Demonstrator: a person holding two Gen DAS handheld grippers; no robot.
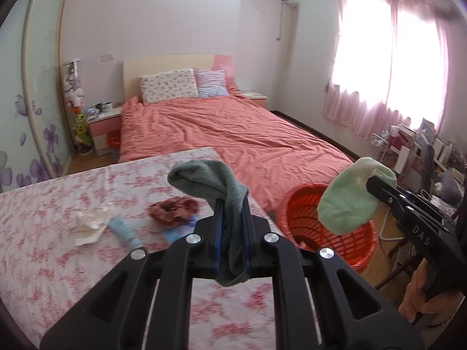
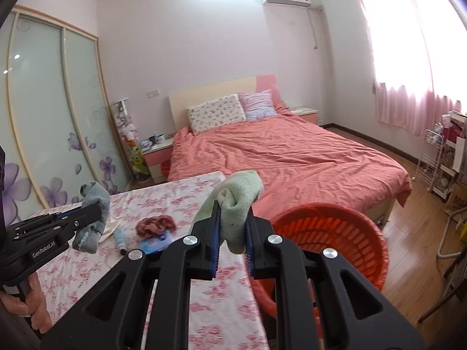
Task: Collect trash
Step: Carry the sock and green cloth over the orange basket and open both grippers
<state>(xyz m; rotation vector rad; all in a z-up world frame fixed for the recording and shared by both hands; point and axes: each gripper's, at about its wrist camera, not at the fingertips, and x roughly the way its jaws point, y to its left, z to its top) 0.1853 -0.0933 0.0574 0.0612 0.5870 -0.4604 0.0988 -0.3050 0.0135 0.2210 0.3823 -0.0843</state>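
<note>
Both grippers are clamped on cloth: left gripper pinches a grey sock above the flowered table, right gripper grips a green sock beside the orange basket, probably for dropping in. Only the left view shows the green sock hanging over the basket; crumpled tissue remains tabled.

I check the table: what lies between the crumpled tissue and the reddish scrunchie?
A light blue tube lies between the crumpled tissue and the reddish scrunchie, seen in the left wrist view.
</note>
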